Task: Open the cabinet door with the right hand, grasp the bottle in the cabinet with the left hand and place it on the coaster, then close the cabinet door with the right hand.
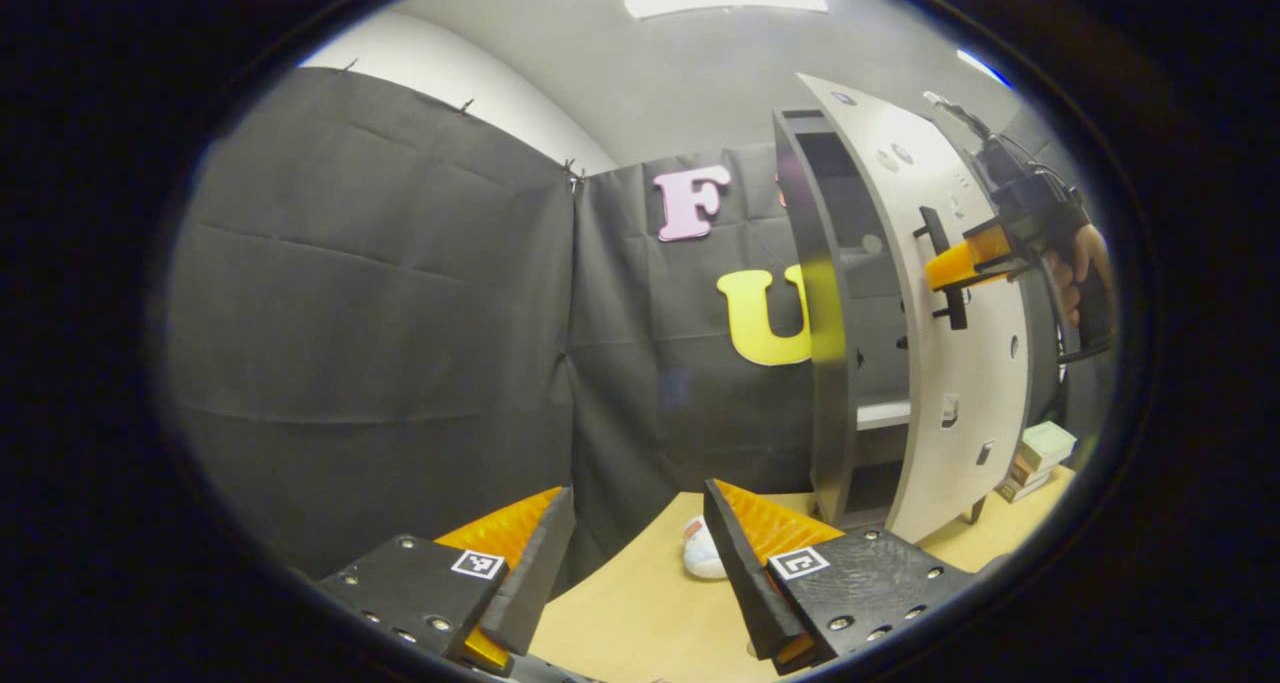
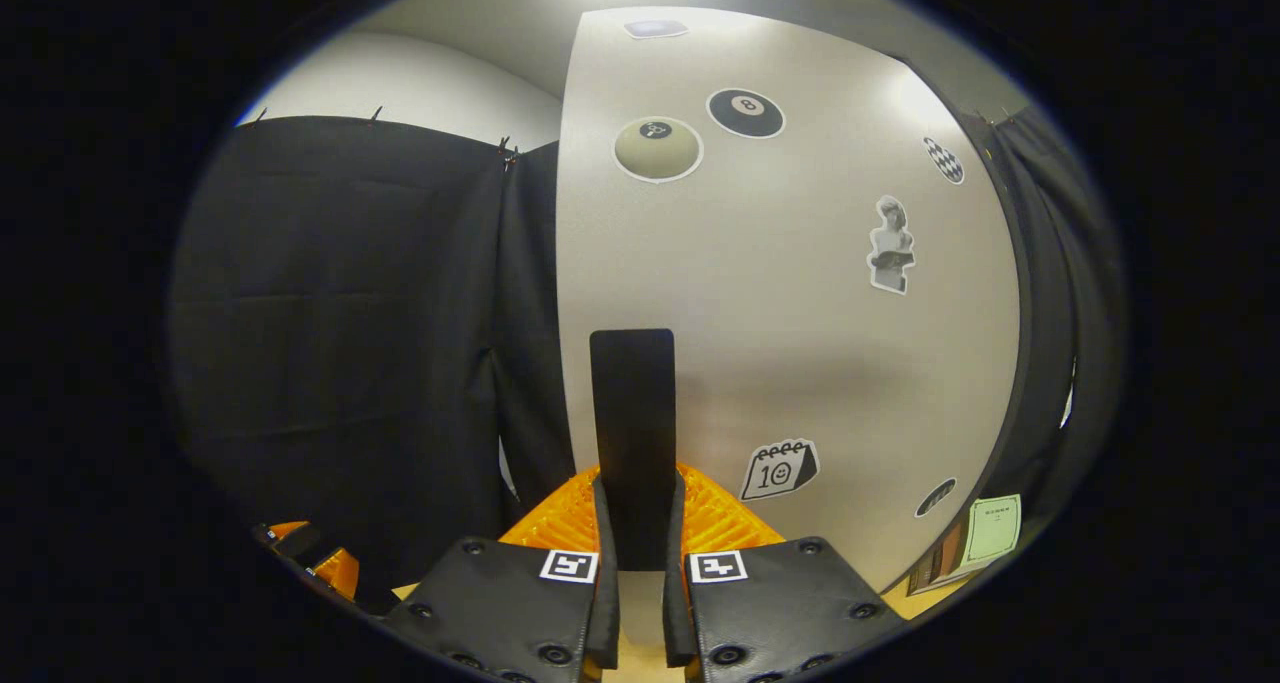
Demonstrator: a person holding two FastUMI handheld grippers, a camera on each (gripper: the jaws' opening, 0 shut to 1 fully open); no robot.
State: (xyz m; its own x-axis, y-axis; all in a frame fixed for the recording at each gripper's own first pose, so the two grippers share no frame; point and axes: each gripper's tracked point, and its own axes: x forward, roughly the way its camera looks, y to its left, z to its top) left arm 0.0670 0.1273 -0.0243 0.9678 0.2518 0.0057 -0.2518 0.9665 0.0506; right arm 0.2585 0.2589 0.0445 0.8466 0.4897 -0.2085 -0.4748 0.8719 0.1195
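Note:
The grey cabinet (image 1: 826, 363) stands on the table at the right of the left gripper view, its white door (image 1: 965, 403) swung partly open. My right gripper (image 1: 950, 266), held by a hand, is shut on the door's black handle (image 1: 940, 233). The right gripper view has that handle (image 2: 632, 403) pinched between both fingers of my right gripper (image 2: 636, 498), against the stickered door (image 2: 800, 293). My left gripper (image 1: 637, 518) hangs open and empty above the table, left of the cabinet. A shelf (image 1: 882, 413) shows inside; the door hides much of the interior.
A small white object (image 1: 703, 551) lies on the wooden table (image 1: 650, 613) just beyond my left fingers. A stack of books (image 1: 1040, 455) sits right of the cabinet, and the same books (image 2: 985, 533) appear low right in the right gripper view. Black cloth walls close in the back and left.

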